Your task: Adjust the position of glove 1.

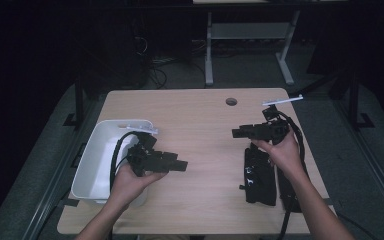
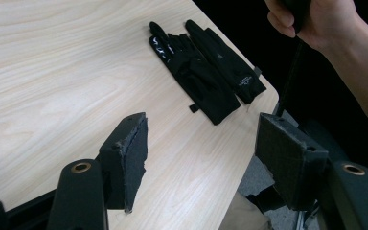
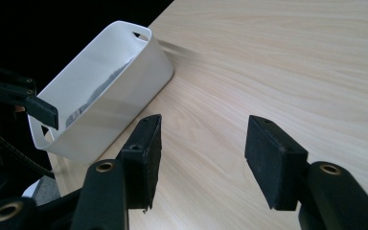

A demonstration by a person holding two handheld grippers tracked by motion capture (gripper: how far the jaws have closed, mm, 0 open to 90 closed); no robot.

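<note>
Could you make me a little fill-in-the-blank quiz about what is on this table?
1. The pair of gloves lying on the wooden table is ___ in colour.
2. The tub at the table's left edge is ___ in colour.
3. The jaws of the left gripper stand ___, with nothing between them.
4. In the high view the gloves lie just below the ___ gripper.

Missing words: black; white; open; right

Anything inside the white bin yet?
The white bin looks empty where its inside shows. The left gripper and hand cover part of it in the high view. Both black gloves lie on the table.
</note>
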